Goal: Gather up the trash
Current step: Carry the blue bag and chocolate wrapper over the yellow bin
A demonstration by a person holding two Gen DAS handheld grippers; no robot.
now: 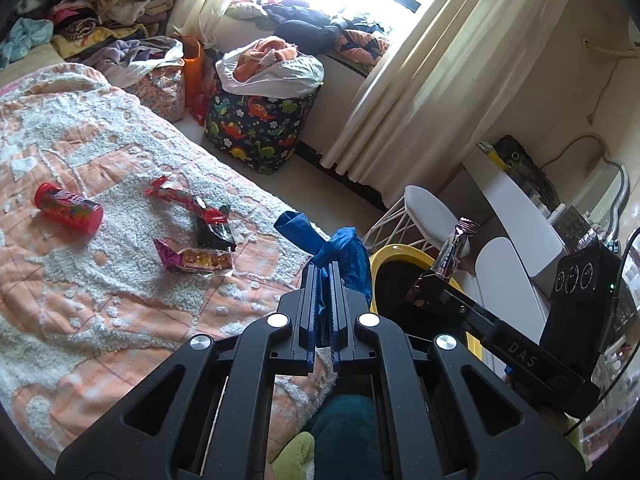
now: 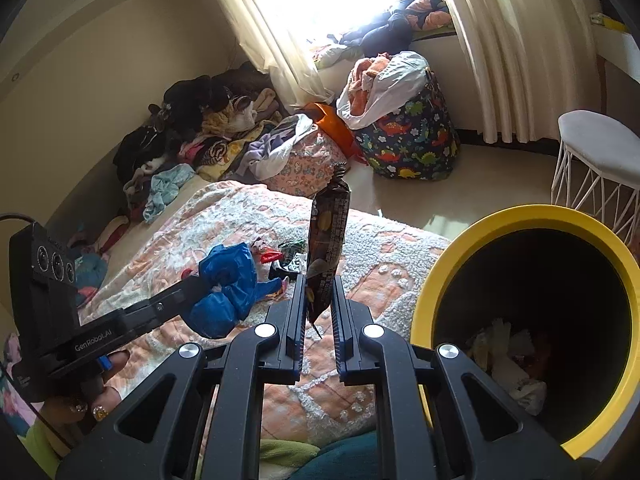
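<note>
Our left gripper (image 1: 324, 276) is clamped on a crumpled blue plastic bag (image 1: 340, 248), and our right gripper (image 2: 318, 292) pinches a dark snack wrapper (image 2: 328, 240) upright beside the yellow-rimmed bin (image 2: 520, 216). Only the right wrist view shows crumpled paper (image 2: 508, 352) inside the bin. Only the left view shows the red can (image 1: 68, 208) and three wrappers (image 1: 200, 236) lying on the orange-and-white bedspread (image 1: 100, 300), near the dinosaur-print bag (image 1: 256, 128) by the curtain.

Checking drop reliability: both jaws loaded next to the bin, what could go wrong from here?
1. The left gripper holds the blue bag beside the yellow-rimmed bin, over the bed edge; releasing now may miss.
2. The dark wrapper stands tall in the right gripper, also short of the rim.
3. The red can could roll.
</note>
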